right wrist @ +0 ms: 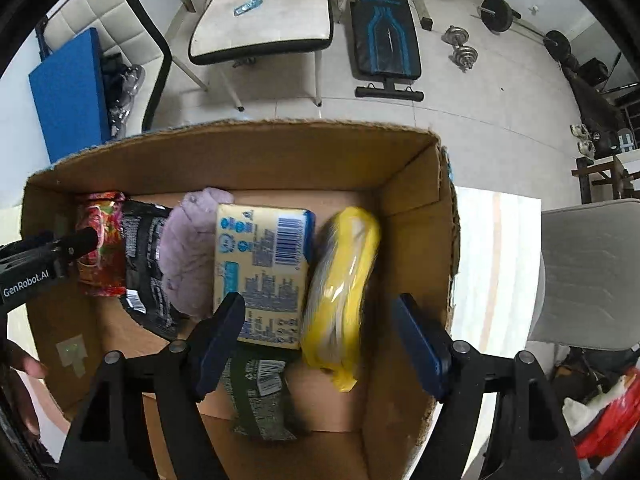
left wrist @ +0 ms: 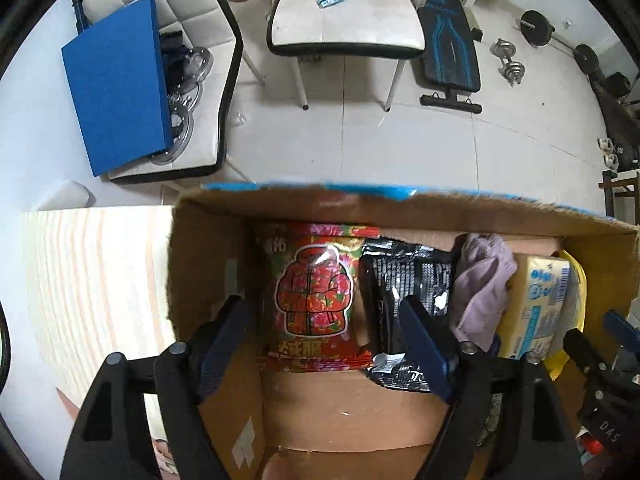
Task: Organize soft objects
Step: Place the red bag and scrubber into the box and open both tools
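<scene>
Soft packets sit in a row inside the open brown cardboard box [right wrist: 404,184] on my table [left wrist: 92,264]: red floral snack bag [left wrist: 314,296], black foil pouch [left wrist: 404,280], lilac cloth [right wrist: 188,248], cream tissue pack [right wrist: 262,264], yellow plastic packet [right wrist: 344,280]. Left hand-held gripper [left wrist: 332,344] gapes empty over the red bag at 12 o'clock; right hand-held gripper [right wrist: 320,340] gapes empty around the yellow packet.

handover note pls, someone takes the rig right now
Left tool: open, empty, over the red floral packet.
Right tool: open, empty, over the yellow packet.
Cardboard box holds, left to right: red floral packet, black packet, purple cloth, cream tissue pack, yellow packet; a dark green pack lies nearer.
Done: six items boxed.
Left: cannot tell; nothing else soft is in view.
</scene>
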A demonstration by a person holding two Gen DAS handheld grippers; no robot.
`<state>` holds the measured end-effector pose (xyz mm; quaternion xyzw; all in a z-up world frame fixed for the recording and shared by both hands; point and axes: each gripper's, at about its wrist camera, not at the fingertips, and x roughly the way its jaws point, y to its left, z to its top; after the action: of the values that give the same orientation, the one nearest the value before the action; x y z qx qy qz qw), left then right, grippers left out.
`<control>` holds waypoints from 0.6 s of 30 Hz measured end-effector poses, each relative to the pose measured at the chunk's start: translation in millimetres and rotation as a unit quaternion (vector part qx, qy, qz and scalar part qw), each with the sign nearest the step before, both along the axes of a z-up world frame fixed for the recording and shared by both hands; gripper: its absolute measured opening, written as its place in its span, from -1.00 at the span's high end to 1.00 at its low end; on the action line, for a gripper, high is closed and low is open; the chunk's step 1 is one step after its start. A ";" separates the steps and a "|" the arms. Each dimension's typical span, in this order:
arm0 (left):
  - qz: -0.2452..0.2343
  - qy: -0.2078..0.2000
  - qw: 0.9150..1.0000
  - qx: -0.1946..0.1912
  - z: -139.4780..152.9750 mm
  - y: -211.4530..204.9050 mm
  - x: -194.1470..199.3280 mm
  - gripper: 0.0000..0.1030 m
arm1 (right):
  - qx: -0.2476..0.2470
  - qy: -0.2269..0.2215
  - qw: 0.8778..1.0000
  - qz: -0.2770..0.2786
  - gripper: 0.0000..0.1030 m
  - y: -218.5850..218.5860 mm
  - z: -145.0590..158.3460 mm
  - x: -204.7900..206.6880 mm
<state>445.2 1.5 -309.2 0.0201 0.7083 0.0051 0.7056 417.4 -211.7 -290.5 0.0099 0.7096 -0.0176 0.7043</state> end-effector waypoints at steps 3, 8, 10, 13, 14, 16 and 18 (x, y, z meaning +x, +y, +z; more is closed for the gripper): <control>-0.010 -0.011 1.000 0.009 5.6 -2.1 -1.3 -0.52 | 0.012 0.003 1.000 -0.006 -0.75 -0.8 -0.1 -0.1; -0.011 -0.021 1.000 0.000 11.2 -1.9 -7.5 -0.78 | 0.035 -0.006 0.999 -0.015 -1.00 -2.4 7.4 -6.9; -0.013 -0.028 1.000 -0.001 15.0 -2.7 -13.3 -0.78 | 0.044 -0.008 0.999 -0.020 -1.00 -3.8 10.8 -11.4; -0.008 -0.039 0.999 -0.011 22.2 -3.1 -22.1 -0.78 | 0.043 -0.016 0.999 -0.023 -1.00 -4.2 14.6 -19.1; -0.008 -0.044 0.999 -0.015 26.4 -3.6 -26.1 -0.79 | 0.045 -0.018 0.999 -0.024 -1.00 -4.4 16.8 -22.7; -0.008 -0.055 0.998 -0.022 35.5 -5.3 -35.1 -0.92 | 0.053 -0.023 0.998 -0.028 -1.00 -4.9 21.4 -31.4; -0.013 -0.067 0.997 -0.024 44.4 -8.7 -43.7 -0.95 | 0.056 -0.029 0.998 -0.026 -1.00 -4.1 28.9 -38.6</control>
<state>401.5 -7.2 -264.8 0.0123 0.6592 -0.0194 0.7516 378.9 -215.7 -261.6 0.0680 0.6883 0.0041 0.7222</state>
